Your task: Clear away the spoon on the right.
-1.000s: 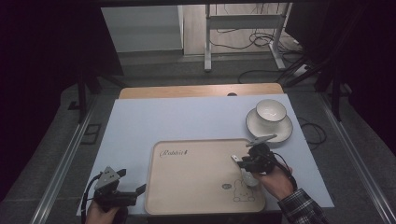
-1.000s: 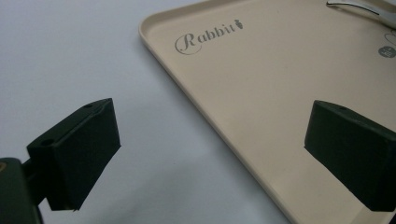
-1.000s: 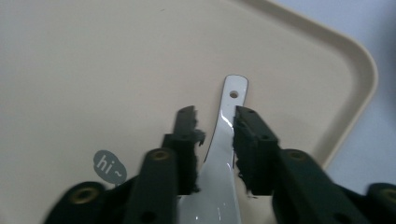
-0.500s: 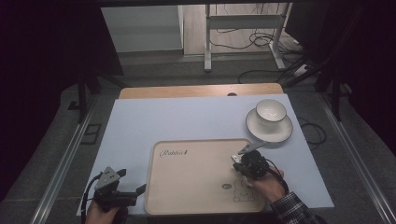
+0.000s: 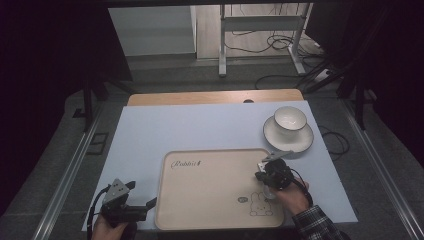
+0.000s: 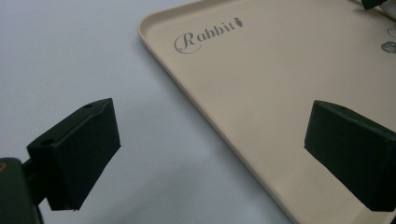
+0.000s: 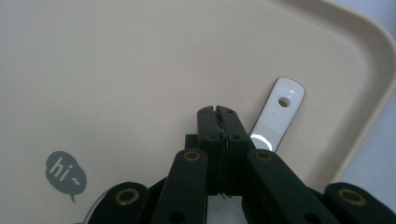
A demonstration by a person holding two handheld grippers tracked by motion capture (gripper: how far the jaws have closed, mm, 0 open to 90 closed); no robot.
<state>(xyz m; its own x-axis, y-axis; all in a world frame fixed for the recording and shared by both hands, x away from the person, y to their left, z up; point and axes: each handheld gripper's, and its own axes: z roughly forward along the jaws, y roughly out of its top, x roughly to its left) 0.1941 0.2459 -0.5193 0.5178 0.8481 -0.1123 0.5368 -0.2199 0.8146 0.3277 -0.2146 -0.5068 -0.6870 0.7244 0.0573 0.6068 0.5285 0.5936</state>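
Where tray (image 5: 210, 185) sits, pale table (image 5: 150, 135), dark room.

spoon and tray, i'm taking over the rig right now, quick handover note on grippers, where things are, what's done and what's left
Right gripper: shut on the white spoon, low over the right side of the beige tray; its jaws have just closed.
Left gripper: open, holding nothing, at the tray's left edge.
Cup sits on its saucer, beyond the tray's far right corner.
Done: spoon gripped.
Left: probably lift the spoon and set it down, perhaps by the cup; that is a guess.
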